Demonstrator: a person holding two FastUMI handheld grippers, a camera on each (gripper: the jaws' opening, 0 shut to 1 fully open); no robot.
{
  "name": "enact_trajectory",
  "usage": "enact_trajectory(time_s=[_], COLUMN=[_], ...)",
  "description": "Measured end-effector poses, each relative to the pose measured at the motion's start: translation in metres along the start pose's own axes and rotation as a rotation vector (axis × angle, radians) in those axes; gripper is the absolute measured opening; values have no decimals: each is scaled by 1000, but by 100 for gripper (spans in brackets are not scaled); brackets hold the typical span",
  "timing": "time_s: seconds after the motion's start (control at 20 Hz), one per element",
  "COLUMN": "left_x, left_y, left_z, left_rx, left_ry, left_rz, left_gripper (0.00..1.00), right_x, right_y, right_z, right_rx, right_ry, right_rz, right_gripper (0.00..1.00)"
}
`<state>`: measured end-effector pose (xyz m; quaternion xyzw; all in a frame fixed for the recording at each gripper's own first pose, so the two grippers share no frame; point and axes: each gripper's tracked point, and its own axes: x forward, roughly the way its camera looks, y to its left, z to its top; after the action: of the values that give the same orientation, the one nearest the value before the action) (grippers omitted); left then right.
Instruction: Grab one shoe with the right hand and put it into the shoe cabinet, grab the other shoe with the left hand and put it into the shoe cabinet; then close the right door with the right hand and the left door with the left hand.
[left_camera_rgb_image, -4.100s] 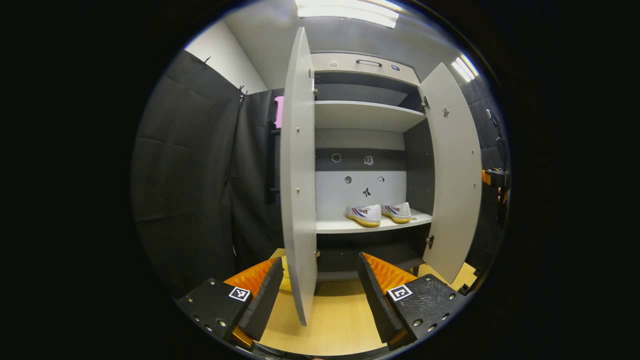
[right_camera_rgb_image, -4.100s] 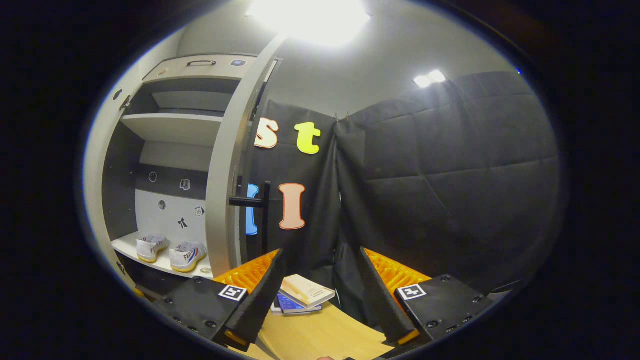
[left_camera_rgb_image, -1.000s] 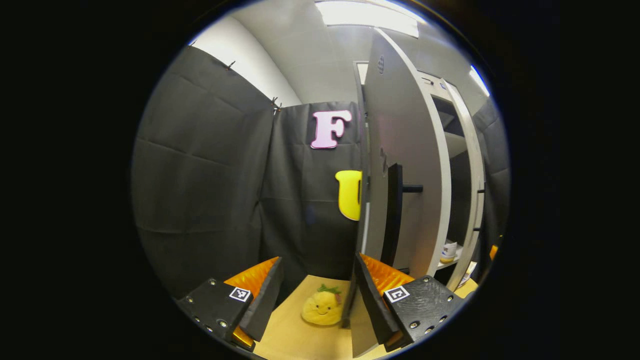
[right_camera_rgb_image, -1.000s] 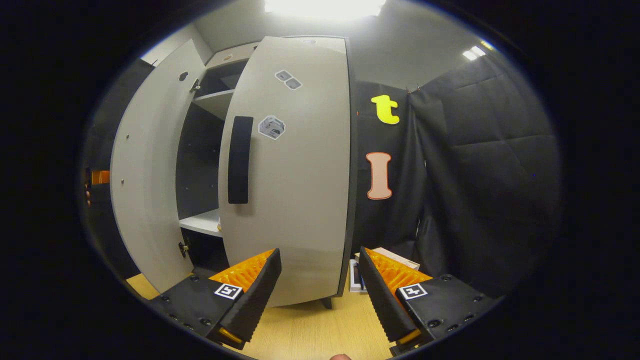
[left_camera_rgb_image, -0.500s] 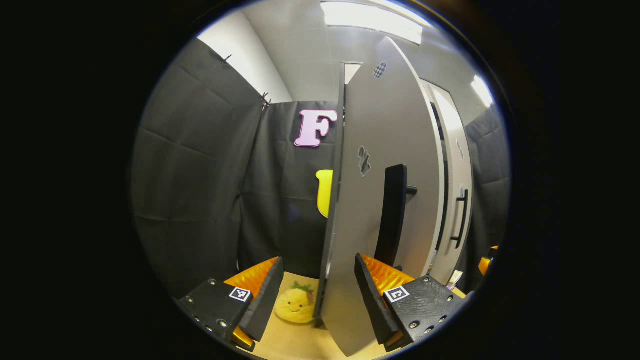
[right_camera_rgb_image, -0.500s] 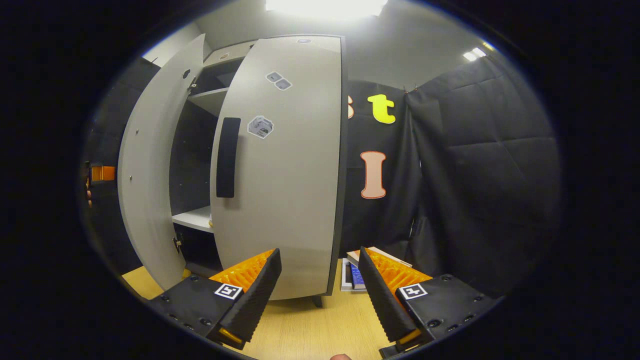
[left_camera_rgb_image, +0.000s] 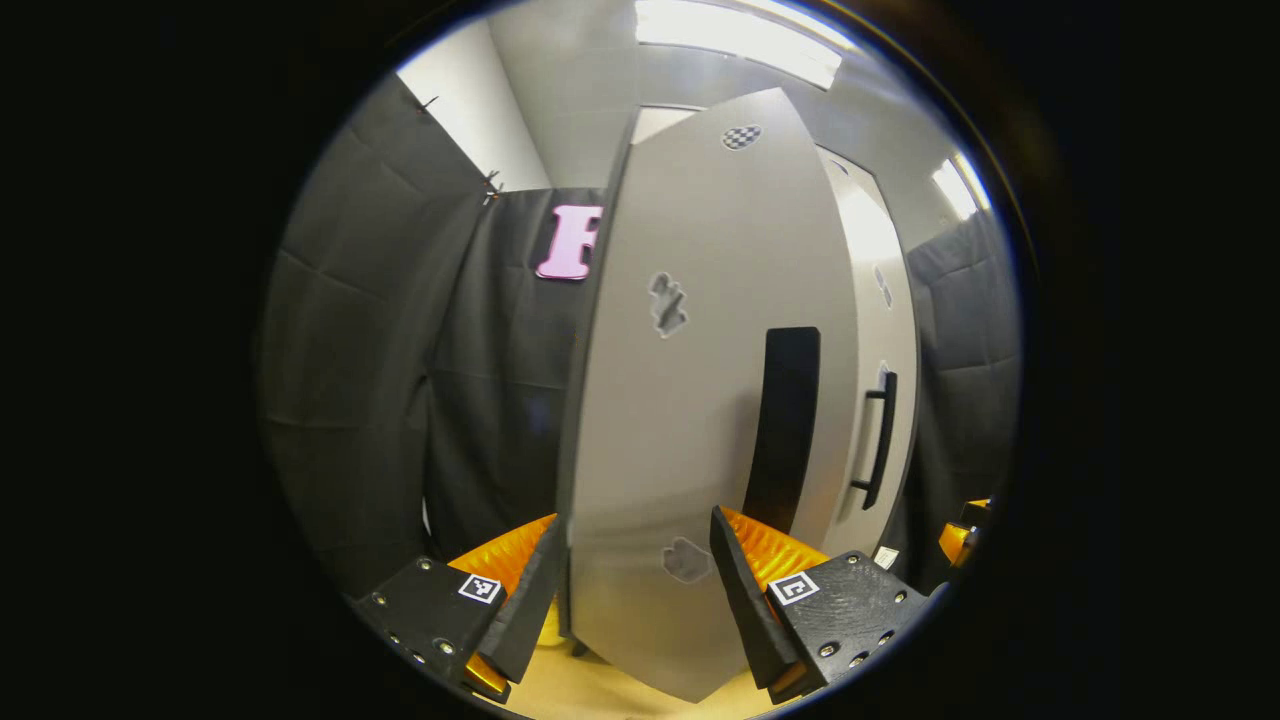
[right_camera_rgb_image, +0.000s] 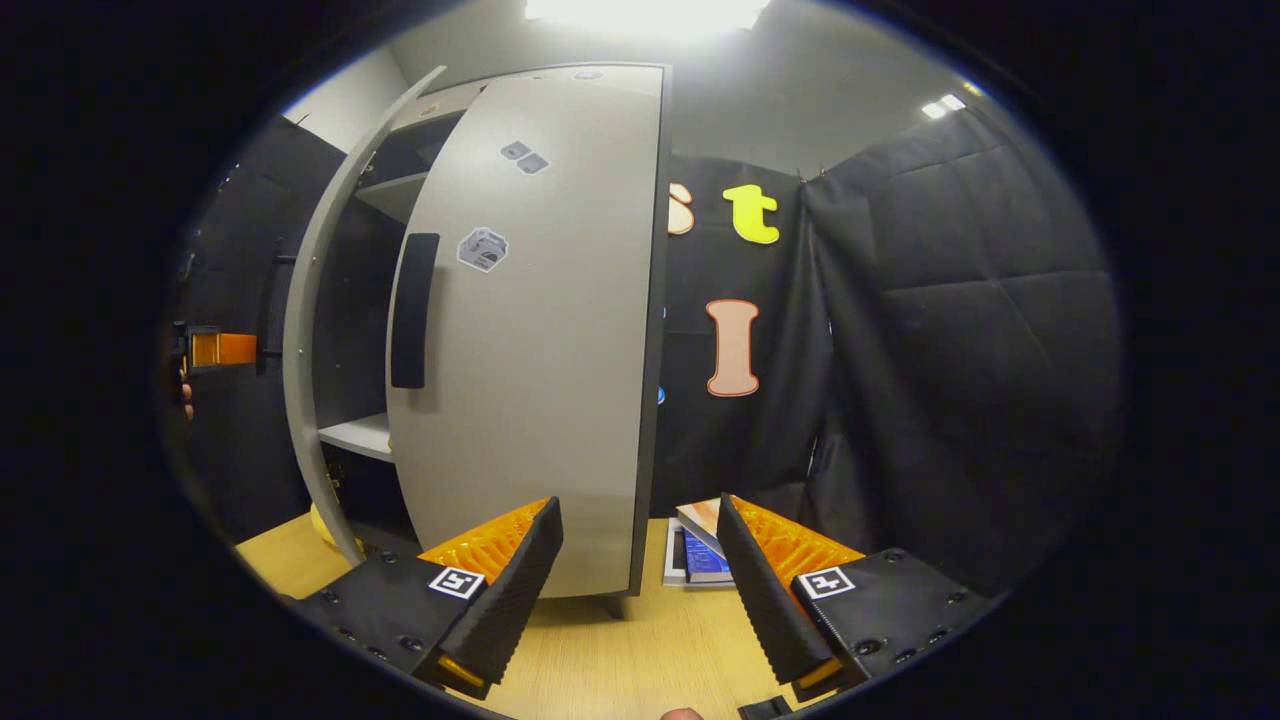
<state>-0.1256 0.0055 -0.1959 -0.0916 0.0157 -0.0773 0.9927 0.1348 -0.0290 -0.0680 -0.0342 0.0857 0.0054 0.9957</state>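
The shoe cabinet (right_camera_rgb_image: 540, 330), tall and grey, stands on the pale wood floor (right_camera_rgb_image: 640, 650) against the black cloth wall (right_camera_rgb_image: 950, 350). In the right gripper view its right door (right_camera_rgb_image: 560, 400) lies nearly flat across the front, with a dark vertical handle (right_camera_rgb_image: 414, 310) and small stickers (right_camera_rgb_image: 483, 248) on its face. The left door (right_camera_rgb_image: 305, 330) stands partly open, seen almost edge-on, and a gap between the two doors shows a light shelf (right_camera_rgb_image: 355, 435) inside; the shoes cannot be made out through it. In the left gripper view the left door (left_camera_rgb_image: 690, 400) is close ahead, with its own dark handle (left_camera_rgb_image: 783, 425), and the right door (left_camera_rgb_image: 885, 330) sits beyond it with a slim black pull (left_camera_rgb_image: 880, 440).

The left gripper (left_camera_rgb_image: 635, 560) has its fingers spread wide with nothing held, the lower part of the left door right in front of them; whether a finger touches the door cannot be told. The right gripper (right_camera_rgb_image: 640, 560) is likewise wide open and empty, off the right door. The left gripper (right_camera_rgb_image: 215, 350) also shows far off beside the left door's edge.

A stack of books (right_camera_rgb_image: 700, 545) lies on the floor just right of the cabinet's foot
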Motion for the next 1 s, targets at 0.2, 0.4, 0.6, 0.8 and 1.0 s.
enact_trajectory(time_s=[0.2,0.4,0.6,0.8,1.0], left_x=[9,0,-33,-81,-123], left_y=[-2,6,21,38,57], left_z=[-3,1,3,5,9], left_rx=[51,93,166,188,182], left_ry=[-8,-18,-15,-21,-21], left_rz=[34,61,84,80,80], left_gripper=[78,75,78,78,78], right_x=[9,13,-2,-40,-81], right_y=[-11,-9,5,17,31], right_z=[-5,-9,-2,14,24], right_rx=[-10,5,38,32,26], right_ry=[4,2,-10,-49,-78], right_rz=[-7,11,19,24,27], right_gripper=[98,98,98,98,98])
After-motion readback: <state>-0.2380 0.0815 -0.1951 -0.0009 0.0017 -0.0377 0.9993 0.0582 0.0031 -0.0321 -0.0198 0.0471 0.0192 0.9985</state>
